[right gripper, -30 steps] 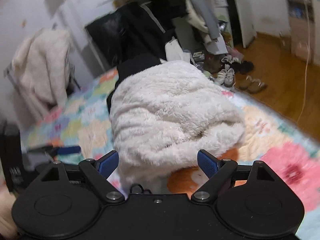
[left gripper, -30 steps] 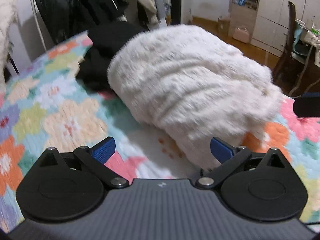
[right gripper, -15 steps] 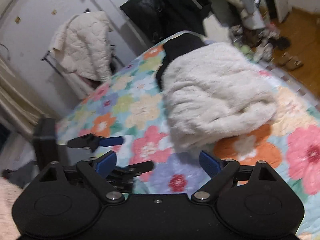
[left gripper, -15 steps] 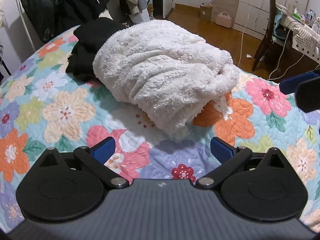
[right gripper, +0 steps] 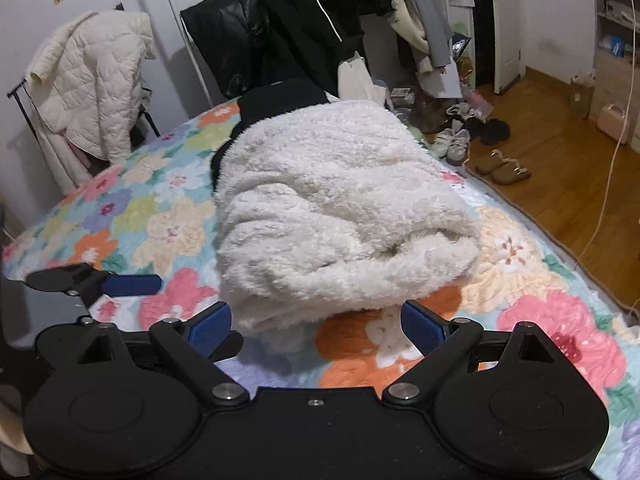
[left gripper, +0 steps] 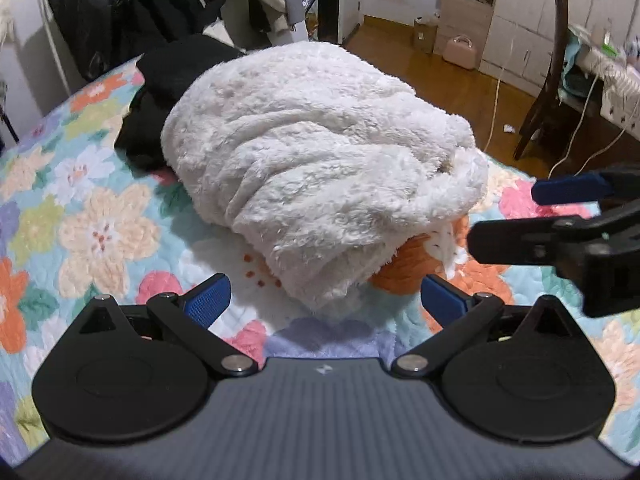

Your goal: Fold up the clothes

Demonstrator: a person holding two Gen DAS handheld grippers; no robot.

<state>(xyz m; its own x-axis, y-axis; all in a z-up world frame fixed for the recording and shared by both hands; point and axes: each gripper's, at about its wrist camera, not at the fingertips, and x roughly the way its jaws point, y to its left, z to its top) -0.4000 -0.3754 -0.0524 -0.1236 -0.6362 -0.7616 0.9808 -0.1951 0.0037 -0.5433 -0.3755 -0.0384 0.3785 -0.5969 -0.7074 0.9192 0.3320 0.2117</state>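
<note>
A folded white fleece garment (left gripper: 320,168) lies in a thick bundle on the flowered quilt (left gripper: 104,236); the right wrist view shows the same fleece garment (right gripper: 340,216) on the quilt (right gripper: 160,216). Behind it lies a black garment (left gripper: 160,92), partly under the fleece. My left gripper (left gripper: 324,300) is open just short of the bundle's near corner, holding nothing. My right gripper (right gripper: 316,324) is open too, its blue pads either side of the bundle's near edge without touching it. Each gripper shows at the edge of the other's view.
The quilt's right edge drops to a wooden floor (right gripper: 560,160) with shoes and slippers (right gripper: 500,164). A rack of dark coats (right gripper: 288,40) and a white padded jacket (right gripper: 92,92) stand behind the bed. A chair (left gripper: 548,92) and cabinets line the far right wall.
Both grippers pulled back from the bundle and then came in close to its near edge again. Both stayed open. The bundle has not moved.
</note>
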